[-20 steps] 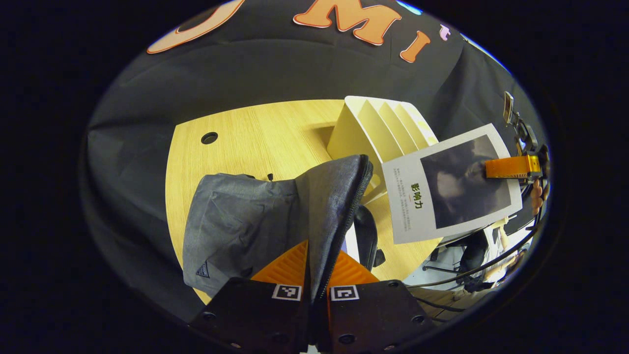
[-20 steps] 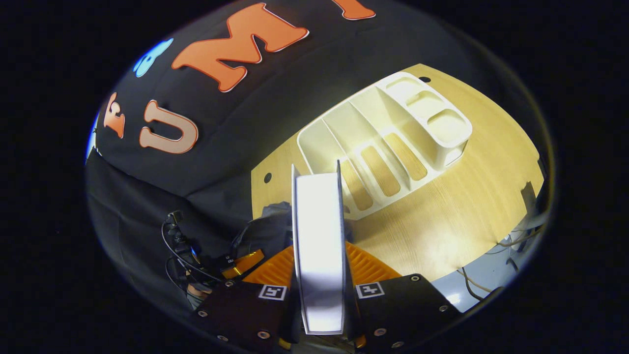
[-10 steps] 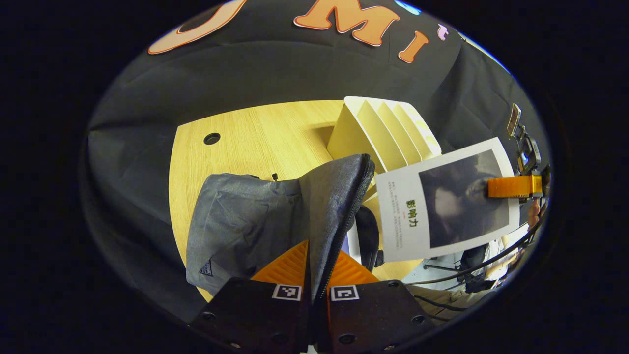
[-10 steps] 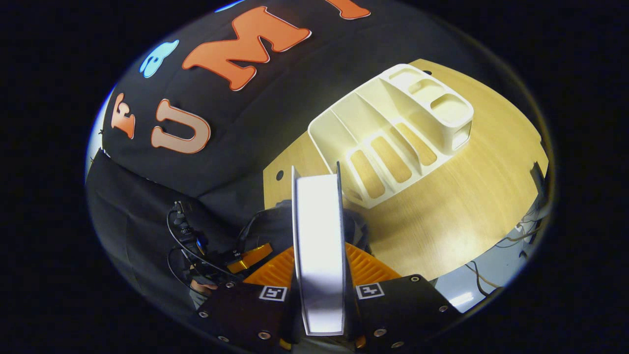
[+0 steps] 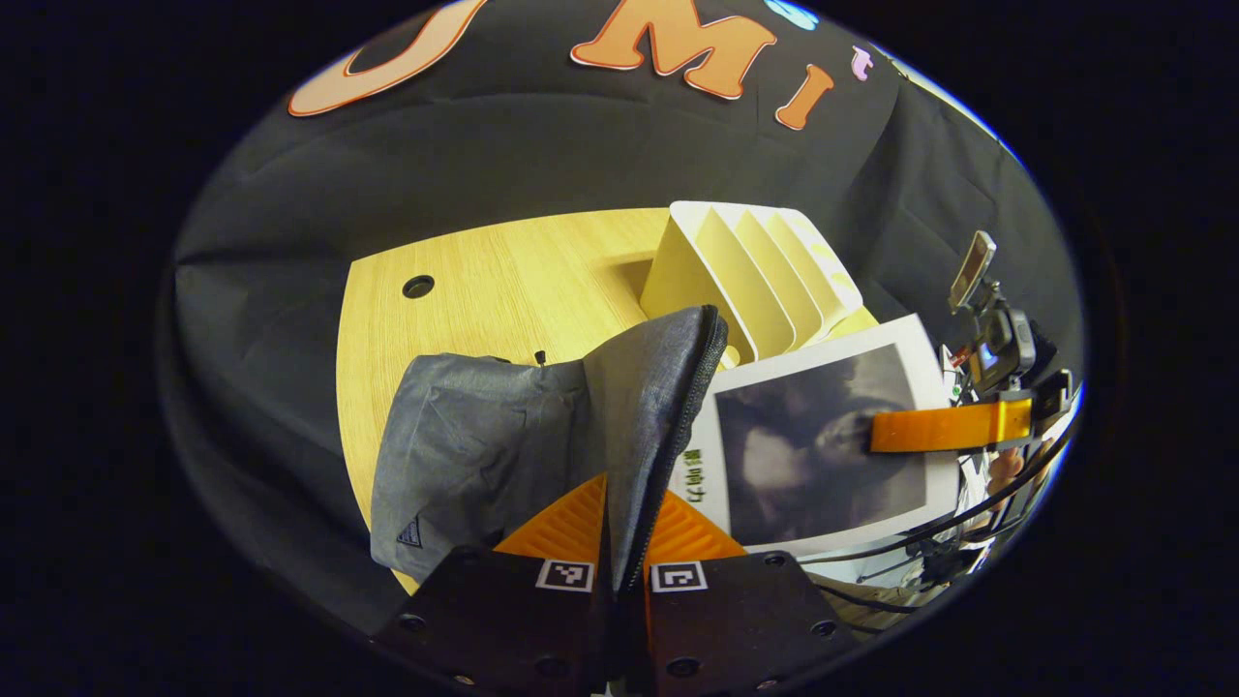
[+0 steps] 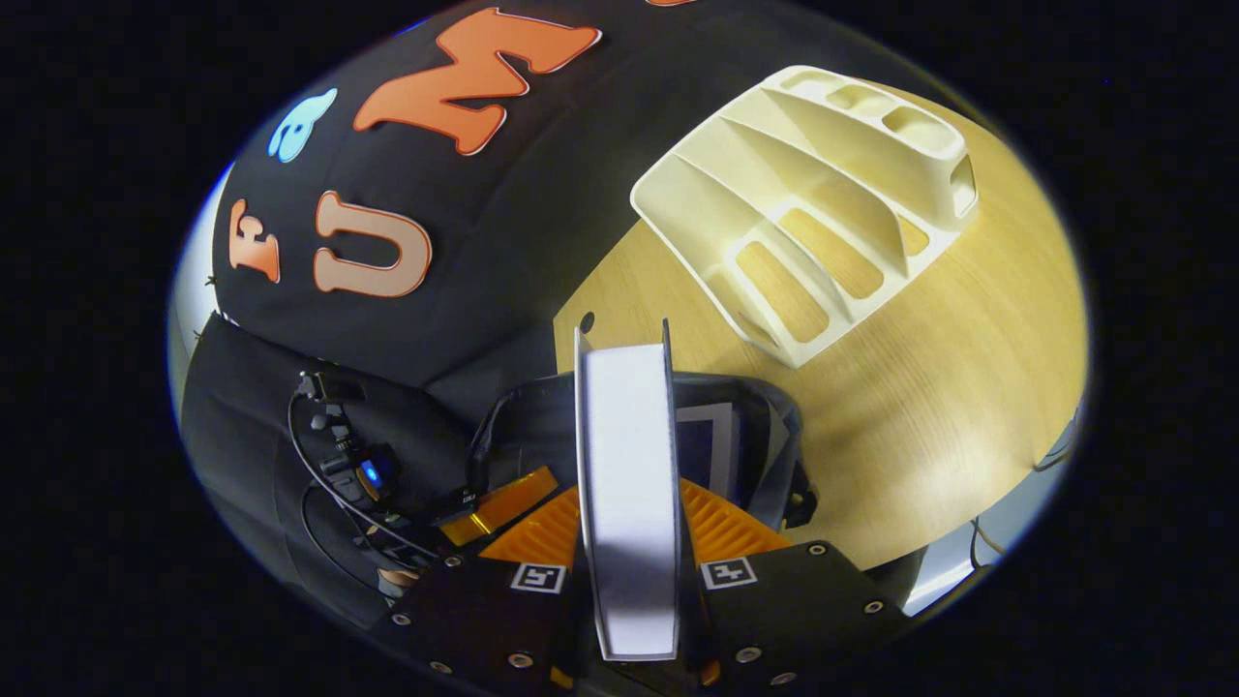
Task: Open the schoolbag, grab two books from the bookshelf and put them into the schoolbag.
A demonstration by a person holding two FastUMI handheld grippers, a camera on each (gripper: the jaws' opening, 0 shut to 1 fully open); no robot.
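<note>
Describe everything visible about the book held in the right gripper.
The book is a thick paperback: white cover with a large dark grey picture and a little print near one edge. The right gripper is shut on it, fingers pressed to both covers. In the right gripper view its white page edge points down into the schoolbag's open mouth. In the left gripper view it hangs tilted beside the raised zipper flap, in front of the bookshelf.

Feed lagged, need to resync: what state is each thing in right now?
Grey fabric schoolbag: unzipped, flap pinched up by left gripper.
White-bordered book: clamped in right gripper, at the bag's mouth.
Cream plastic bookshelf: slots empty.
Second book: inside the bag.
</note>
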